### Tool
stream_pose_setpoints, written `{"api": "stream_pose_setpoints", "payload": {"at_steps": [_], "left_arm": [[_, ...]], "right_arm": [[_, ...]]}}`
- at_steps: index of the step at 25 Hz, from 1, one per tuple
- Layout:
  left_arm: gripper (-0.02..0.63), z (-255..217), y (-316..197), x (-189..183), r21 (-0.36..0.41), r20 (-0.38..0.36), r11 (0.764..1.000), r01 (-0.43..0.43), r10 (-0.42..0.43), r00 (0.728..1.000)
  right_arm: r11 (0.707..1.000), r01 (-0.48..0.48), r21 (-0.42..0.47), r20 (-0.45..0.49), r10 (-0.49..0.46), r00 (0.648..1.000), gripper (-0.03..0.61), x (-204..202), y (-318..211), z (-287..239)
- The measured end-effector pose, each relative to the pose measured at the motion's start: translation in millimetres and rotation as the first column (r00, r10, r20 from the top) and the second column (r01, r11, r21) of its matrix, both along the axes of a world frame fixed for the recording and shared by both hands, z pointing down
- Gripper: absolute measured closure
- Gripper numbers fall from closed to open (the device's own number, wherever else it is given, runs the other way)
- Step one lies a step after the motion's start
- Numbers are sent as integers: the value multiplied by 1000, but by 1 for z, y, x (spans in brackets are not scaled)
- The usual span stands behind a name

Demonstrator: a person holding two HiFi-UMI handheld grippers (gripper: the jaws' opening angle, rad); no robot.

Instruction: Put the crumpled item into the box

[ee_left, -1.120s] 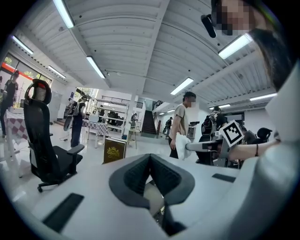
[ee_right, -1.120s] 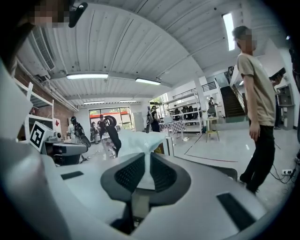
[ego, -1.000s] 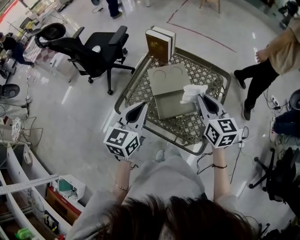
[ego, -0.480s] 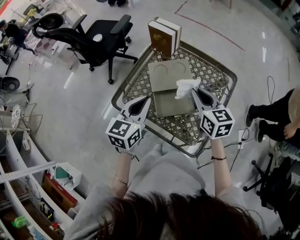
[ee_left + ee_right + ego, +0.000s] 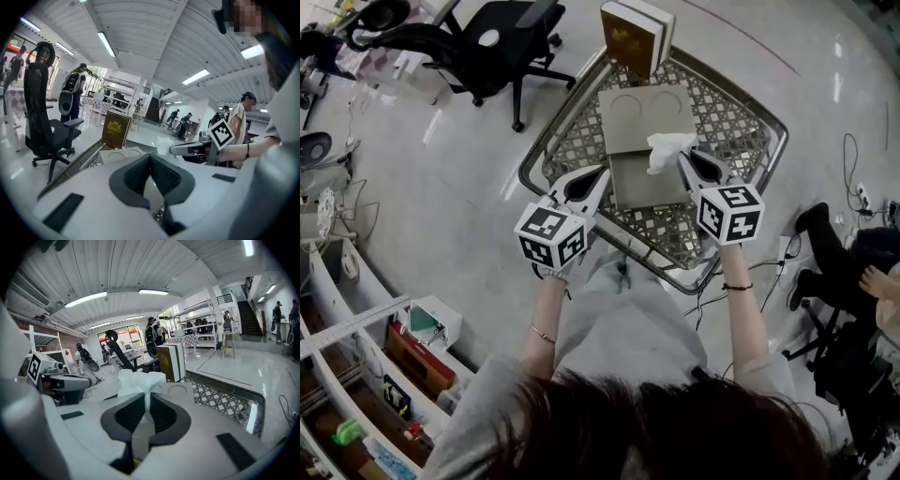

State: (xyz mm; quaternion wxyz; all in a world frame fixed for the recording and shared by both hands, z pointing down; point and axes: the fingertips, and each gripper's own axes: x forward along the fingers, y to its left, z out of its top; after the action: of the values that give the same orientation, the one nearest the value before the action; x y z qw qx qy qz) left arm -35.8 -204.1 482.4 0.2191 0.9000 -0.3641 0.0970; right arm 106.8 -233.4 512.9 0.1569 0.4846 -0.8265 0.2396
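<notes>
Box (image 5: 643,184) top open, seemingly unobstructed; upright book (image 5: 635,34) blocks far edge.

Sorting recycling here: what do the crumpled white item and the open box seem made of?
The crumpled item: likely thin white tissue or soft paper, matte, bunched in limp folds in the right gripper. The box: probably cardboard, matte grey-beige, flat stiff panels.

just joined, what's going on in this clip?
A person stands over a lattice-top table with a hand-held gripper in each hand. The right hand-held gripper is shut on a white crumpled item and holds it over the edge of the open grey box. The left hand-held gripper is shut and empty, at the box's left side. The item is not yet in the box.
</notes>
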Motion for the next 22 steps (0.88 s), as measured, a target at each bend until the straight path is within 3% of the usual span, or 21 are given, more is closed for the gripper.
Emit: {"api": "stream_pose_setpoints", "payload": {"at_steps": [11, 22], "left_arm": [[597, 57, 0, 7, -136, -22, 990, -34, 32, 999], [597, 93, 14, 12, -231, -26, 972, -44, 39, 999]], "right_arm": [[988, 34, -149, -46, -41, 998, 526, -13, -8, 69], [952, 76, -297, -81, -104, 991, 526, -23, 9, 124]]}}
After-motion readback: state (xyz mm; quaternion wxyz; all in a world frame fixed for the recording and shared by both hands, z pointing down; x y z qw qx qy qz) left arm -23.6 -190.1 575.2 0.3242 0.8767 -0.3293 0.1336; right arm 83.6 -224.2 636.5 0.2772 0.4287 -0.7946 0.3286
